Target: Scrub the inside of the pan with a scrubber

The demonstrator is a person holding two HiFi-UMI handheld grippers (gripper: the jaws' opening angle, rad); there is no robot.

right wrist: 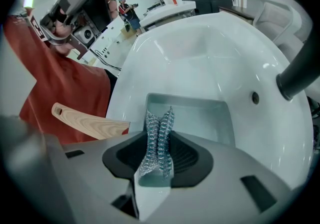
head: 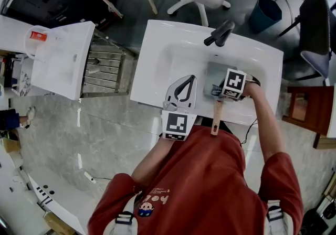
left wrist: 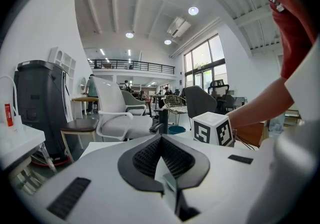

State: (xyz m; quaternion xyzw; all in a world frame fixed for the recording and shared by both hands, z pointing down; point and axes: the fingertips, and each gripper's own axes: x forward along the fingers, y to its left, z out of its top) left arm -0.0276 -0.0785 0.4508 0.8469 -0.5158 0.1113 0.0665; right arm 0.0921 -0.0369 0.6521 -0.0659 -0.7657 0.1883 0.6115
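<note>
Two grippers work over a white sink (head: 157, 61) in the head view: the left gripper (head: 190, 81) hangs at the basin's near left side, while the right gripper (head: 219, 91) reaches into a square grey pan (head: 214, 71) lying in the basin below the faucet (head: 220, 33), its wooden handle (head: 216, 118) jutting over the near rim toward the person. In the left gripper view the jaws are pressed together on nothing, aimed at a white chair (left wrist: 117, 113); in the right gripper view the jaws are clamped on a silvery mesh scrubber (right wrist: 157, 138) over the pan's inside
</note>
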